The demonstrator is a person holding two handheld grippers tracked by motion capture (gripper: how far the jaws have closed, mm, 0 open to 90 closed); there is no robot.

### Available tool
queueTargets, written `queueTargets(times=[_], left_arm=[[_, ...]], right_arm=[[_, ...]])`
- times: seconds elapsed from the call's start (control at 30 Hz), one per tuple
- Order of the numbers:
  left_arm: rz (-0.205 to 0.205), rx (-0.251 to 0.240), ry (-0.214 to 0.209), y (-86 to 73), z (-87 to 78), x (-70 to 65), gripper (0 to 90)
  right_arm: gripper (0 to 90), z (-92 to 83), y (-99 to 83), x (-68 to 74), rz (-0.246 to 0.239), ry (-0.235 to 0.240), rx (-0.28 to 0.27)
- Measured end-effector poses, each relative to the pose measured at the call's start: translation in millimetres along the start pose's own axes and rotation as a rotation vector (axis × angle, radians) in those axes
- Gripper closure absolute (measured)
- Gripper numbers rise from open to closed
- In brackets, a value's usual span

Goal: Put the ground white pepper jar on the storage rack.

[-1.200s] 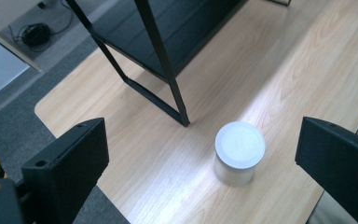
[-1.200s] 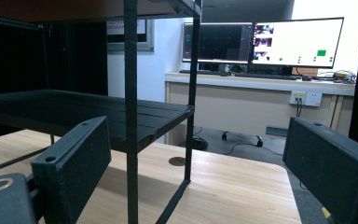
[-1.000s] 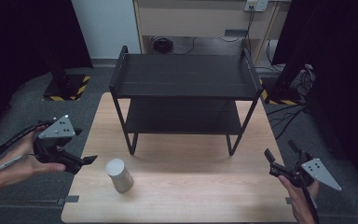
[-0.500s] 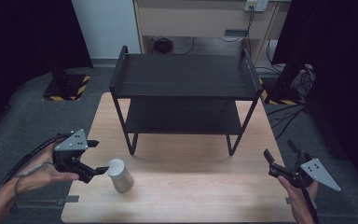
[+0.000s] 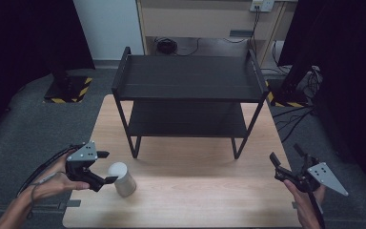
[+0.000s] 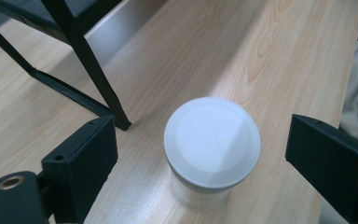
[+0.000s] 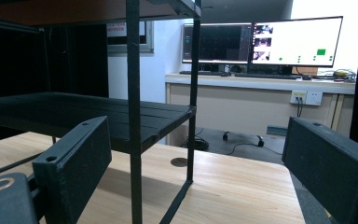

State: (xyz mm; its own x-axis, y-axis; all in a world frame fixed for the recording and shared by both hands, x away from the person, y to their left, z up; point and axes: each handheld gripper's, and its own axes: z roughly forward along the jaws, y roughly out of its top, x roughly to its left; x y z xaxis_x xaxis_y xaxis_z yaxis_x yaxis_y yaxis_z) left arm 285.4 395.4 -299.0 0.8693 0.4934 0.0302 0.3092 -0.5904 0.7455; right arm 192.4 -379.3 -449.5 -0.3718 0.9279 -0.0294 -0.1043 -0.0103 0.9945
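Observation:
A small white cup with a flat white lid (image 5: 122, 179) stands upright on the wooden table (image 5: 195, 191) near its front left. My left gripper (image 5: 108, 167) is open, with one jaw on each side of the cup (image 6: 212, 144), and neither jaw touches it. A black two-tier metal shelf rack (image 5: 187, 86) stands on the far half of the table. My right gripper (image 5: 287, 161) is open at the front right edge of the table, with nothing between its jaws, and it faces the rack's lower shelf (image 7: 84, 116).
The rack's front left leg (image 6: 91, 65) stands just beyond the cup. Past the table are a counter with two monitors (image 7: 261, 44), cables on the floor (image 5: 290, 114) and dark curtains. The table's front middle is bare wood.
My left gripper moved right and forward from the table's left edge until its jaws came around the white cup. The right gripper stayed nearly still.

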Motion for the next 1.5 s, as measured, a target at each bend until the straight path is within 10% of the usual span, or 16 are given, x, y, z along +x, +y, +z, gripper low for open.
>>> queueTargets(times=[0.57, 0.87, 1.5], left_arm=[[0.016, -0.015, -0.057, -22.5, 40.3, 7.2, 15.4], [0.097, -0.048, -0.047, -33.9, 48.9, 5.9, 30.0], [0.044, -0.091, -0.072, -41.6, 50.8, 12.5, 33.8]], right_arm=[[8.4, 0.1, -0.1, 1.9, 0.0, -0.012, 0.01], [8.6, 0.5, -0.3, 2.8, 0.001, -0.01, 0.01], [8.9, 1.8, -0.5, 3.5, -0.002, -0.004, 0.016]])
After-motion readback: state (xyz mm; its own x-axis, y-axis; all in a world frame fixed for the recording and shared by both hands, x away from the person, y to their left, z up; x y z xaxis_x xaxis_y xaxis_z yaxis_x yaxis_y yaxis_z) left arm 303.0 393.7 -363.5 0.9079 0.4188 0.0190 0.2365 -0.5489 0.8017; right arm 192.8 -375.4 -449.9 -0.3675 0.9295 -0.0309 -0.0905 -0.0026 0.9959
